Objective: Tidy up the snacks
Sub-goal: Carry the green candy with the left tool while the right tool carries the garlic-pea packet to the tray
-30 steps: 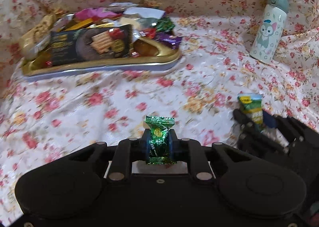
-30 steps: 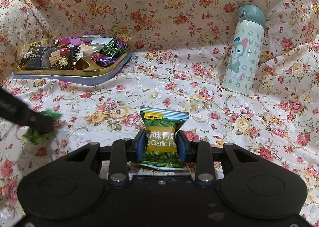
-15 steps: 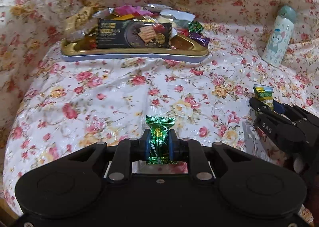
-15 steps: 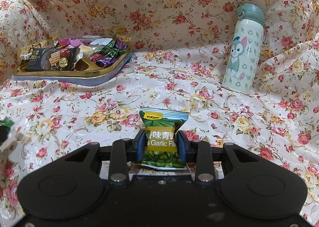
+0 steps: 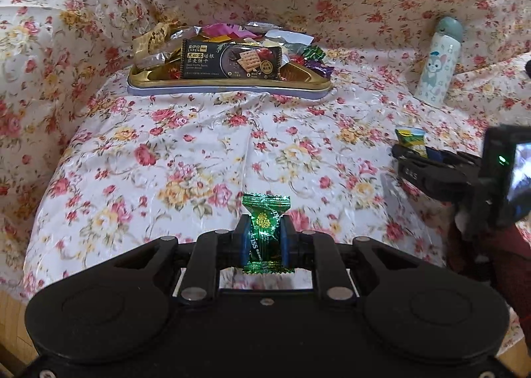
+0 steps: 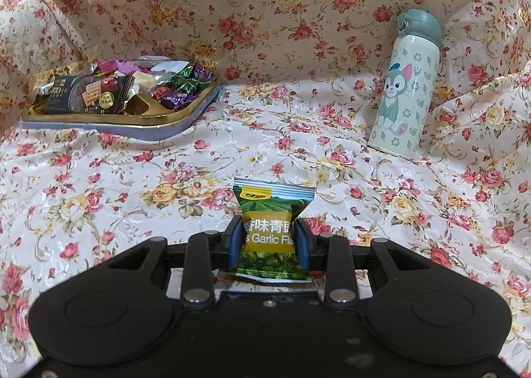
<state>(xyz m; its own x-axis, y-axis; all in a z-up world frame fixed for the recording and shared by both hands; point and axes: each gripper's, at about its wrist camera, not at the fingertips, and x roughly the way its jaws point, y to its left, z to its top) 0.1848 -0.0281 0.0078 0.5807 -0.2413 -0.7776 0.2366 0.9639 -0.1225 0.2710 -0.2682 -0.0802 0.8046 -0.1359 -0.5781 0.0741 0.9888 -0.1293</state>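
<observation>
**Both grippers loaded, tray still well ahead**

Your gold tray (image 5: 229, 88) sits at the back of the floral cloth (image 5: 199, 152), heaped with snacks: a dark cracker packet (image 5: 230, 61) across the front, with purple, green and silver wrapped sweets piled behind and to its right.

Your left gripper (image 5: 264, 240) is clamped on a green foil candy (image 5: 265, 232), its jaws drawn narrow against the wrapper. Your right gripper (image 6: 267, 240) pinches a garlic green-pea packet (image 6: 270, 228) between its blue pads.

Only the left view shows your right gripper from the side, along with a dark red sleeve (image 5: 491, 262) and a small lit screen at the right edge. The right view gives the clearer look at the cat-print bottle (image 6: 405, 86), upright and well apart from the tray.

Compared with a second ago, the tray has moved toward the middle of the left view and looks smaller; the right view is unchanged, and the left gripper's tip has left it.
</observation>
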